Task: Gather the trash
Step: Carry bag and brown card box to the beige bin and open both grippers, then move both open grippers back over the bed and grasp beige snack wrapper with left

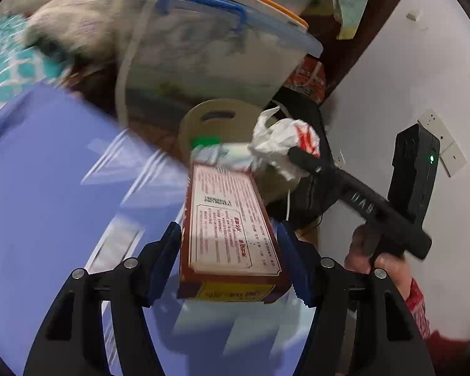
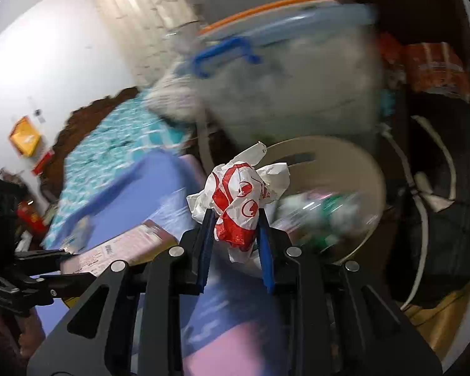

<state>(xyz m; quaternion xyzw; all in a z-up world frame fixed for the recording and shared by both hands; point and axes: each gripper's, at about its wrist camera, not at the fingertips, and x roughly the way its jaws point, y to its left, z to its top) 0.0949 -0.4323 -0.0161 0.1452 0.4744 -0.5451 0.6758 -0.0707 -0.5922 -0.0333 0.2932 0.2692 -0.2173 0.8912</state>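
Box [image 1: 232, 219] gripped left, wrapper [image 2: 238, 206] gripped right

Home bedroom — teal-patterned bedding [image 2: 109, 144]; lidded storage tubs [image 1: 210, 56]

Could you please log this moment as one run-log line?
left gripper: shut on box | right gripper: shut on wrapper | both near bin

Purple surface [image 1: 47, 188] — beige bin [image 2: 344, 163] beside
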